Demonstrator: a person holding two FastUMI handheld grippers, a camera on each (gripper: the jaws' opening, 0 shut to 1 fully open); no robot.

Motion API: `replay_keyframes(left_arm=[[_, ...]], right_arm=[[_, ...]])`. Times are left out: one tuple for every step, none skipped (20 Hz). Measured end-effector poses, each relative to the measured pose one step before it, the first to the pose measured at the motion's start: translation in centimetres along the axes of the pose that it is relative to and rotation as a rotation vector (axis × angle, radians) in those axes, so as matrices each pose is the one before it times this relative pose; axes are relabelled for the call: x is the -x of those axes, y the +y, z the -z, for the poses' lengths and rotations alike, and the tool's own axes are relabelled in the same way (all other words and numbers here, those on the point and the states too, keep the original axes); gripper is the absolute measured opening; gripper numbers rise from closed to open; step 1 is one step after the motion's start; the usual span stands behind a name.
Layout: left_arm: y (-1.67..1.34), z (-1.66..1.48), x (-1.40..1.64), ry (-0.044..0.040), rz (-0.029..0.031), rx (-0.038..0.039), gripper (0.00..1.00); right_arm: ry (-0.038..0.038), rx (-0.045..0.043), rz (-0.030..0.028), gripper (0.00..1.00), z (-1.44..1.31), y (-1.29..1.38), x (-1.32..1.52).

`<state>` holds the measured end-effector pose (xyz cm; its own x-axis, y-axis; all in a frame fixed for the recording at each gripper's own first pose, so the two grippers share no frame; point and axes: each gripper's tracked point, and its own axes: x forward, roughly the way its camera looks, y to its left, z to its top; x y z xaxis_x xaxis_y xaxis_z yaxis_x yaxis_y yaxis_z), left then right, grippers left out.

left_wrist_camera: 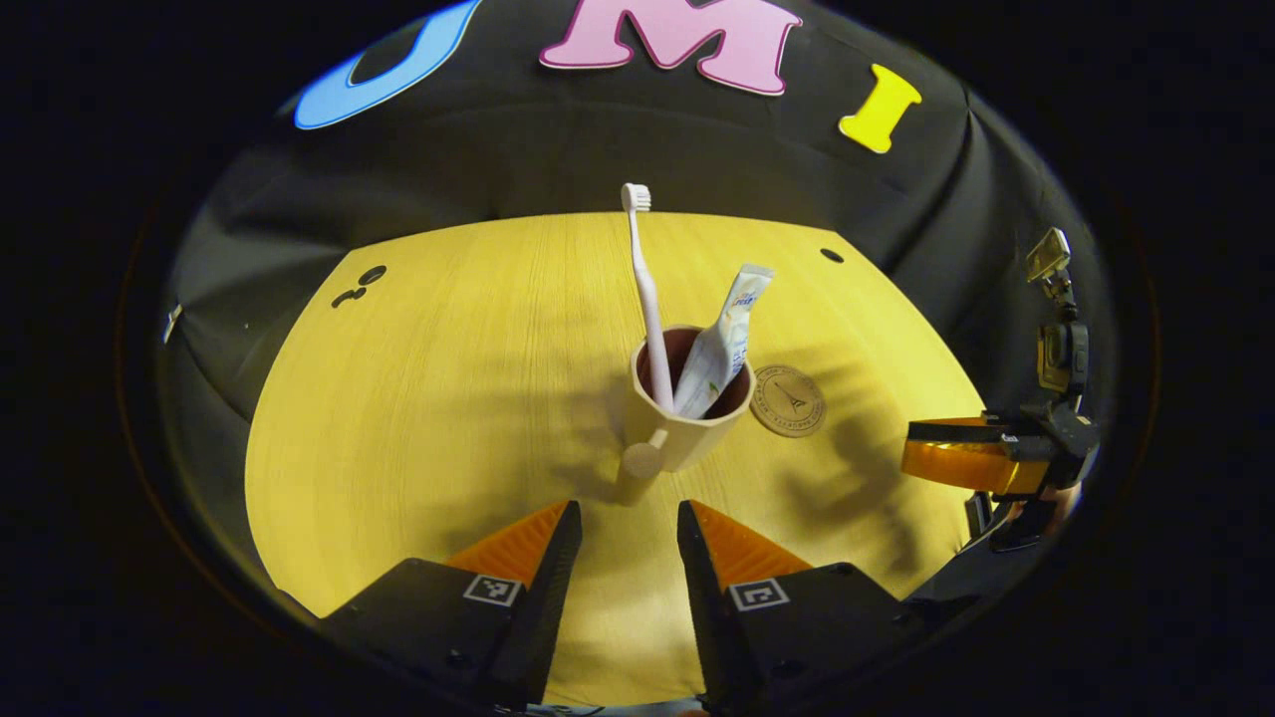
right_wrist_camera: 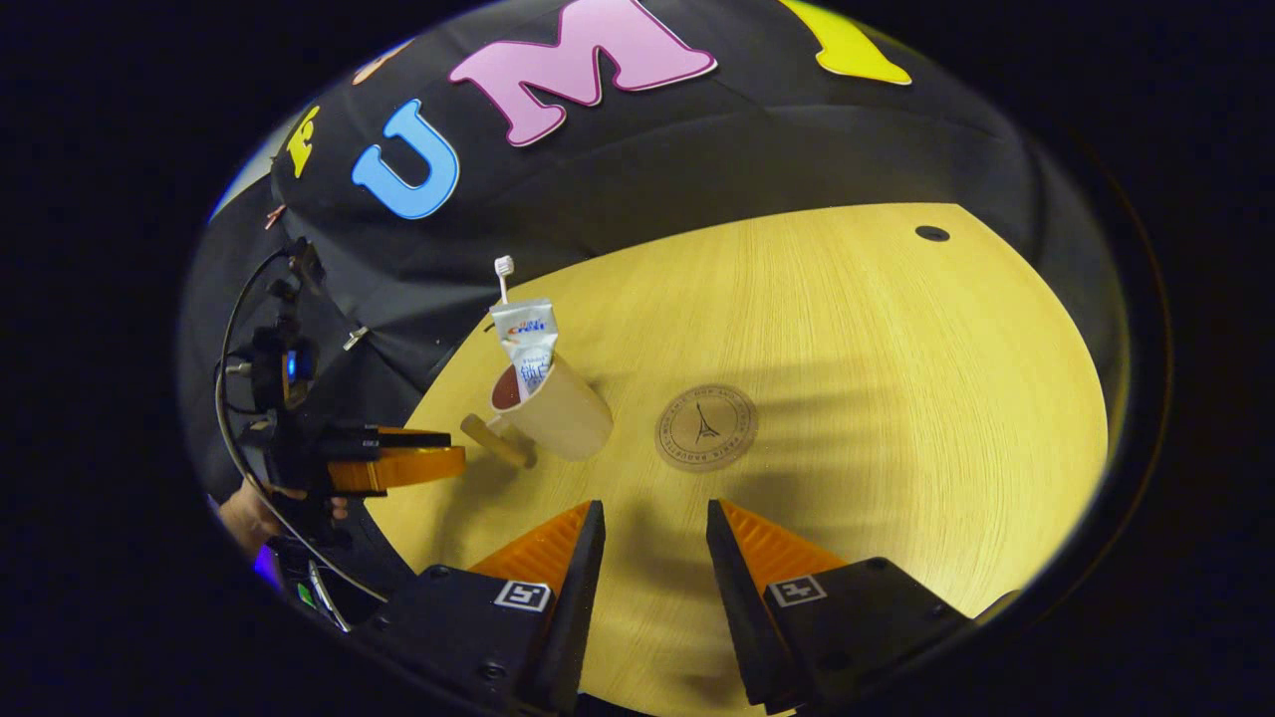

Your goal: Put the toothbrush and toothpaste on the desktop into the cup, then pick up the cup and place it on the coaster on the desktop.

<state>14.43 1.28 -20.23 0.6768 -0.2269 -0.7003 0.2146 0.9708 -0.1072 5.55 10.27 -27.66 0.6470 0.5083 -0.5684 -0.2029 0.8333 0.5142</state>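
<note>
In the left gripper view, the cup (left_wrist_camera: 683, 413) stood near the middle of the table (left_wrist_camera: 448, 398), holding the toothbrush (left_wrist_camera: 645, 289) upright and the toothpaste (left_wrist_camera: 722, 344) leaning. The coaster (left_wrist_camera: 788, 400) lay bare just beside it. The left gripper (left_wrist_camera: 628, 528) hung before the cup, jaws apart, grasping nothing. In the right gripper view, the right gripper (right_wrist_camera: 652, 528) hovered with jaws parted and empty, near the coaster (right_wrist_camera: 706, 427); the cup (right_wrist_camera: 553, 410) sat toward the table's left edge.
</note>
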Motion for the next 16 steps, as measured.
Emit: replay_keyframes(left_arm=[[-0.22,0.191,-0.418,0.02988,0.01295,-0.0098,0.61],[-0.181,0.167,-0.537,0.03527,0.0117,-0.01276,0.61],[-0.011,0.105,-0.588,0.03596,0.00865,-0.01936,0.61],[0.062,-0.08,-0.493,0.02419,0.00315,-0.02048,0.61],[0.119,-0.205,-0.263,0.01613,-0.00085,-0.01567,0.61],[-0.021,-0.378,-0.267,0.01392,0.00645,-0.01274,0.61],[0.02,-0.341,-0.282,0.01047,0.00442,-0.00525,0.61],[0.036,-0.306,-0.349,0.01345,0.00452,-0.00015,0.61],[0.058,-0.32,-0.305,0.01222,0.00289,0.00166,0.61],[0.079,-0.32,-0.296,0.01391,0.00256,-0.00012,0.61],[-0.035,-0.117,-0.438,0.0172,0.00608,-0.00079,0.61],[-0.102,-0.086,-0.477,0.01932,0.00355,-0.00267,0.61],[-0.084,-0.025,-0.269,0.02091,0.00554,-0.00735,0.61],[-0.05,-0.095,-0.234,0.0191,0.0015,-0.0115,0.6],[0.038,0.008,-0.148,0.01707,-0.00726,-0.01492,0.6],[0.052,-0.049,-0.186,0.01626,-0.00678,-0.02029,0.6]], right_arm=[[0.00635,-0.00064,0.0059,0.64,0.397,-0.44,0.242],[0.00775,0.00081,0.0058,0.64,0.423,-0.439,0.08],[0.00777,-0.00046,0.00237,0.64,0.265,-0.34,0.218],[0.00342,-0.00085,0.00141,0.64,0.161,-0.254,0.16],[0.00234,-0.00139,-0.00184,0.64,0.108,-0.238,0.16],[0.002,-0.0011,-0.00003,0.64,0.052,-0.316,0.211],[-0.00136,-0.00155,0.00481,0.64,-0.053,-0.38,0.246],[-0.00096,-0.00248,0.00402,0.64,-0.083,-0.393,0.064],[-0.00314,-0.00307,0.00413,0.64,-0.115,-0.321,0.099],[-0.00276,-0.00643,0.00536,0.64,-0.071,-0.346,0.036],[0.00008,-0.0091,0.00296,0.64,0.029,-0.308,0.124],[-0.00295,-0.0092,0.00449,0.64,-0.114,-0.325,-0.002],[-0.00334,-0.00694,0.00501,0.64,-0.049,-0.297,0.153],[0.00089,-0.00597,0.00422,0.64,0.096,-0.302,0.176],[0.00302,-0.0075,0.00069,0.64,0.191,-0.193,0.12],[0.00418,-0.0064,-0.00125,0.64,0.178,-0.079,0.038]])
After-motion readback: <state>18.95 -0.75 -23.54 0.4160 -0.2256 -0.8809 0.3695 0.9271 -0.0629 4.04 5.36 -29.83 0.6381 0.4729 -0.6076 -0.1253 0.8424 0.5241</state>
